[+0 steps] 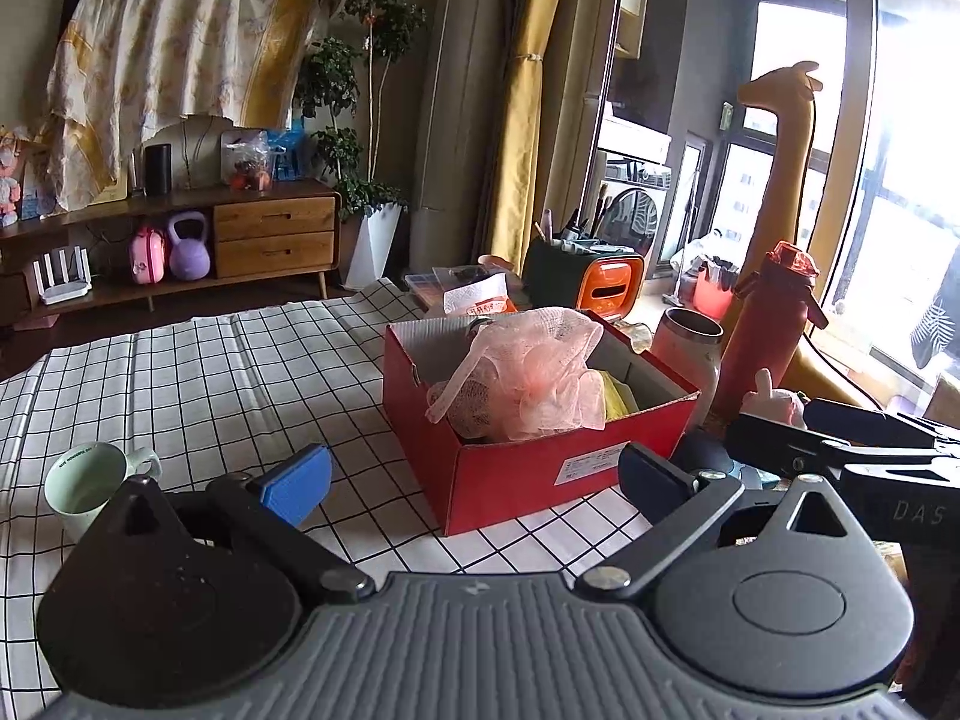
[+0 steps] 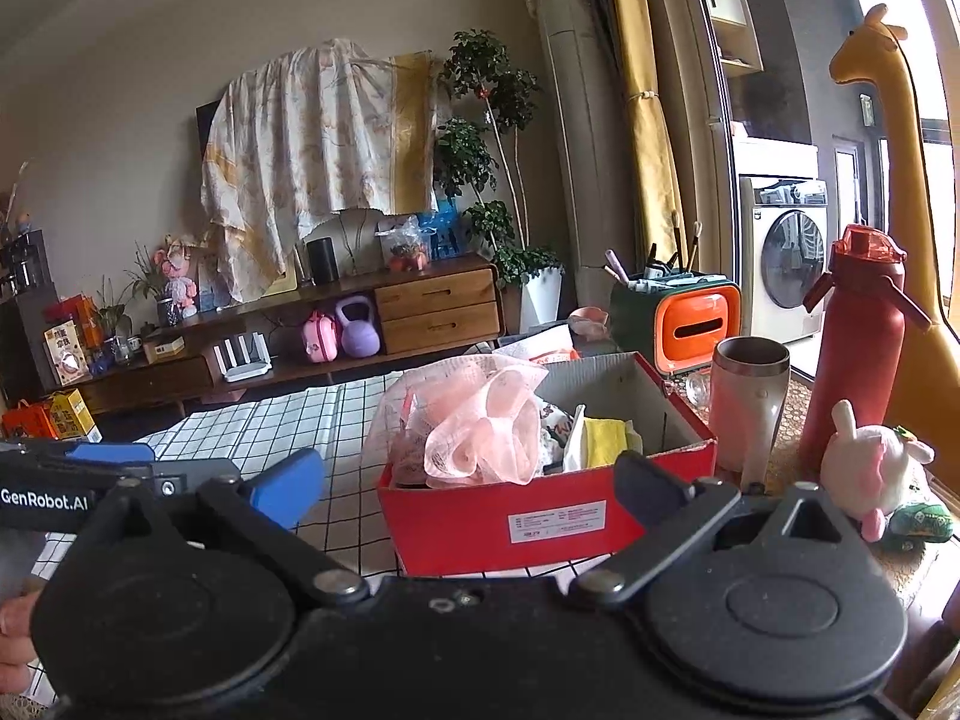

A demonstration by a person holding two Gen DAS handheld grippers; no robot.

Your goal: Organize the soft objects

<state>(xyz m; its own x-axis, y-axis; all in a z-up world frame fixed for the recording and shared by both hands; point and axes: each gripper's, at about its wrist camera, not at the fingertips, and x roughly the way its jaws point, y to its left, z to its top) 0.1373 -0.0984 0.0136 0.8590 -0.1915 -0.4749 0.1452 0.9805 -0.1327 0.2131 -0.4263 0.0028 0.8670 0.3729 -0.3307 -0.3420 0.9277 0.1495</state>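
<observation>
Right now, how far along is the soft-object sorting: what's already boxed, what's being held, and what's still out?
Done: the pink mesh sponge and a yellow cloth already sit in the red box. In hand: nothing; the left gripper and right gripper are both open and empty, short of the box. Left: the plush bunny lies outside on the table, right of the box beside the red bottle.

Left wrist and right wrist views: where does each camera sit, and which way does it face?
Left wrist: on the open left gripper, looking across the checked tablecloth at the red box; the right gripper shows at its right edge.
Right wrist: on the open right gripper, facing the box from slightly further right; the left gripper and a fingertip show at left.
Shared: box, pink mesh pouf, red bottle, TV cabinet.
</observation>
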